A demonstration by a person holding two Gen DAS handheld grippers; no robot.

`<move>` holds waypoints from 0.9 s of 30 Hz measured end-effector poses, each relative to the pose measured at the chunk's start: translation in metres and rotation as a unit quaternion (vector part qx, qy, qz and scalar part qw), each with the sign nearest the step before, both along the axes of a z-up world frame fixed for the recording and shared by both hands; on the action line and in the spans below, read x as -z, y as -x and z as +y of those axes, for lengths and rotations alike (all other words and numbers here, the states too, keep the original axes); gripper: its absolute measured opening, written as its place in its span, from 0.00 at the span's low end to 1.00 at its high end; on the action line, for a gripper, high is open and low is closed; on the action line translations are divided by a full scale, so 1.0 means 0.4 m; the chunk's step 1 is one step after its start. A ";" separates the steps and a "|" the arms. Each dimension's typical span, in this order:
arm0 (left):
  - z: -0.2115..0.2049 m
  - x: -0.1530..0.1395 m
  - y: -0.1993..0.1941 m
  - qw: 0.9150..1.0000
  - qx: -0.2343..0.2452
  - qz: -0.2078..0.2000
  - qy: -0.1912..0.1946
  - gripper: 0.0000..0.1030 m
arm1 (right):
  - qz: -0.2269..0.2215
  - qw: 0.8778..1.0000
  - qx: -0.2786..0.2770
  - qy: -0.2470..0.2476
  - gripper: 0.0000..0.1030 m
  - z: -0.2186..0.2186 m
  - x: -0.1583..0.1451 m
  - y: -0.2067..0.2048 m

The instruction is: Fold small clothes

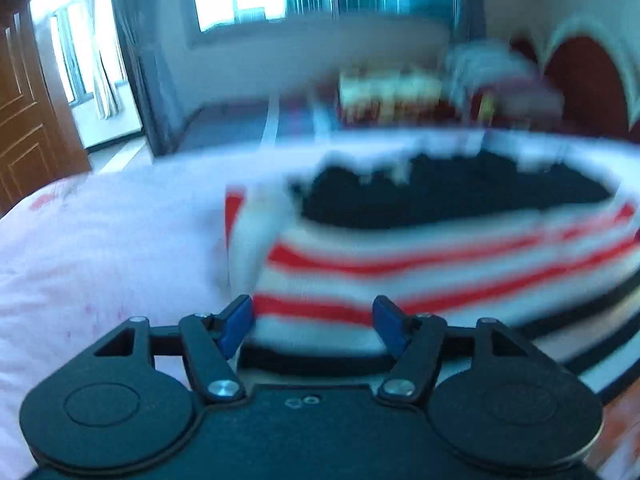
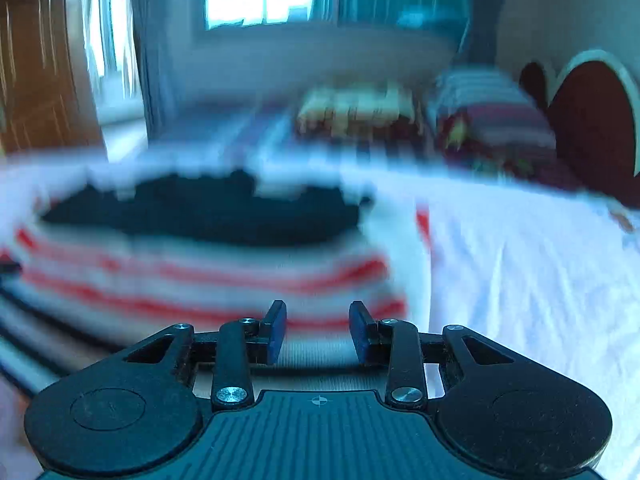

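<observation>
Striped clothing (image 1: 420, 264), white with red bands and a dark panel toward its far side, is seen spread on the pale bed sheet (image 1: 100, 248), with its long axis running across both views from one gripper to the other. In the left wrist view the garment lies ahead and to the right of the left gripper (image 1: 314, 326), and its near edge, marked by a dark band, passes between the blue pads (image 1: 236, 326). Those pads stand wide apart and no pinch on the fabric can be made out, so the left fingers are judged released, with cloth lying loosely between them. In the right wrist view the same garment lies ahead and to the left of the right gripper (image 2: 318, 330), whose pads stand closer together; white fabric is seen between them, but because of the blur it cannot be told whether it is gripped or merely passed over. The two grippers are thus placed at opposite ends of the near edge, the left at the left end and the right at the right end, neither clearly nearer. A fold away from the grippers, toward the dark panel, is judged to be the likely next move, and it would depend on both ends being caught evenly.
</observation>
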State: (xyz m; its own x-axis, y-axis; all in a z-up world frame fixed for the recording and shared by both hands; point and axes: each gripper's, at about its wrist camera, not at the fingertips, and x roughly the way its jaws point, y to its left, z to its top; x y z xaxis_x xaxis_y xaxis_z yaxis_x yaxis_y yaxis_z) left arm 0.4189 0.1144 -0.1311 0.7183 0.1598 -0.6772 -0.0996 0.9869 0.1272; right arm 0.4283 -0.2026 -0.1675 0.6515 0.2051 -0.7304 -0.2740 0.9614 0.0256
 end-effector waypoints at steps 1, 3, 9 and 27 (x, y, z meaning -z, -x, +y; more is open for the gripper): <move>0.007 0.006 0.004 1.000 -0.008 -0.011 0.009 0.72 | -0.017 1.000 -0.004 -0.001 0.33 -0.001 0.006 0.004; 0.035 -0.002 0.000 0.999 -0.028 -0.002 0.046 0.74 | -0.002 1.000 0.004 -0.005 0.33 -0.001 -0.014 -0.002; 0.061 -0.069 0.123 0.997 -0.058 -0.038 0.043 0.70 | -0.038 0.999 -0.003 -0.022 0.33 -0.034 -0.079 0.084; 0.049 -0.032 0.270 0.998 -0.065 0.008 0.019 0.71 | 0.039 0.998 0.051 -0.009 0.33 -0.066 -0.041 0.166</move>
